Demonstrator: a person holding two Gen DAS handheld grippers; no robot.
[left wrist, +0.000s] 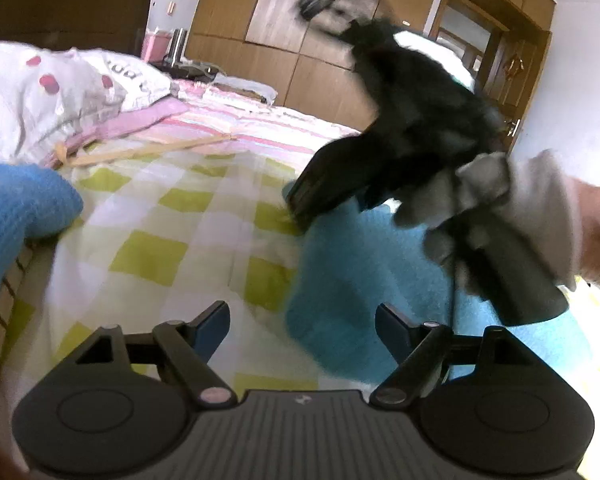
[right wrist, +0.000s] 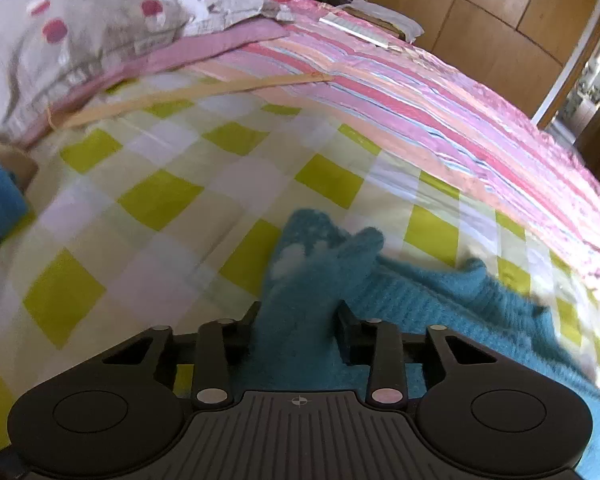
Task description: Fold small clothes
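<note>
Your right gripper (right wrist: 298, 320) was clamped on a bunched fold of the blue knit garment (right wrist: 412, 300), which lay on the checked bedspread (right wrist: 148, 200); your left gripper (left wrist: 302, 320) hung released, jaws apart, empty.

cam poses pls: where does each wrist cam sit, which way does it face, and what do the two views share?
Left wrist: sits behind the open left gripper, facing across the bed toward the wardrobe; the gloved right hand and right gripper cross its view.
Right wrist: sits behind the right gripper, tilted down at the bed; its fingers close on the blue knit garment.
Shared: checked cover, garment, pillow, wardrobe.
</note>
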